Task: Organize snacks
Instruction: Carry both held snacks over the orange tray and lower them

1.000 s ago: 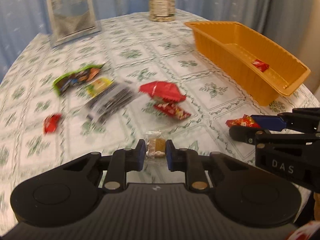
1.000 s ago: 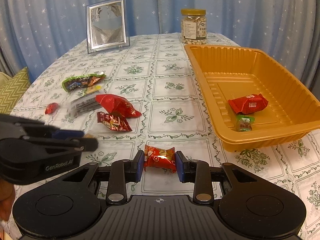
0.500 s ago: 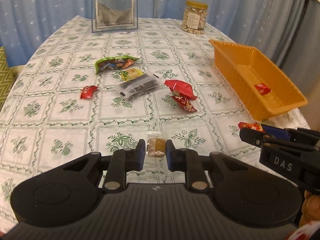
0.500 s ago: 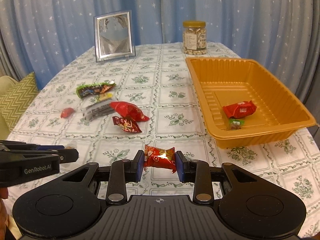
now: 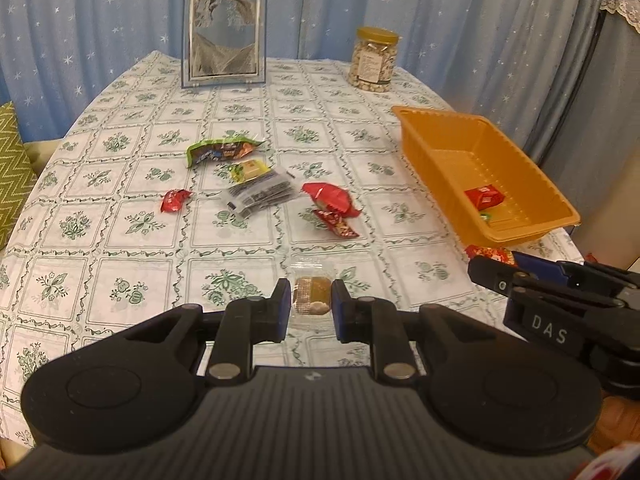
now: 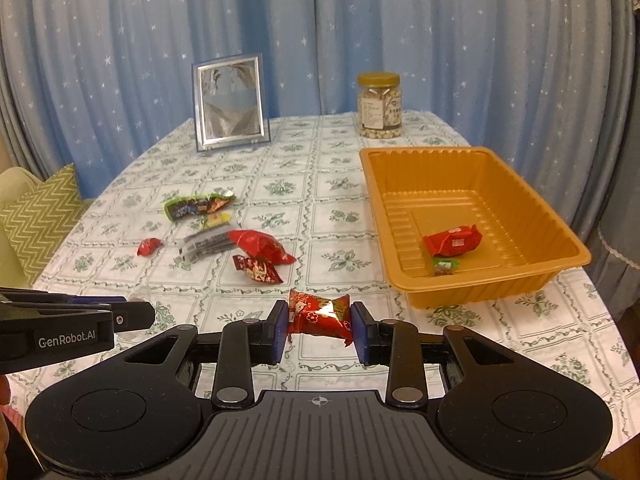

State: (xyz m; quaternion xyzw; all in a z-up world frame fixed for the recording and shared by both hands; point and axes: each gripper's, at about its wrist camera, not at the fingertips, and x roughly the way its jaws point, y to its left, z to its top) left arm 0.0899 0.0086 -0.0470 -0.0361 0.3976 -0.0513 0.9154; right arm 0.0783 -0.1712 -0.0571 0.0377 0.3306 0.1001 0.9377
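Orange tray [image 6: 568, 258], star-speckled blue curtain [image 6: 120, 40]

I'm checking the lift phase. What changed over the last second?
Both grippers rose and drew back from the table, each keeping its load: the left gripper its clear-wrapped biscuit, the right gripper its red candy. Nothing was released. The loose snacks and tray stayed put.
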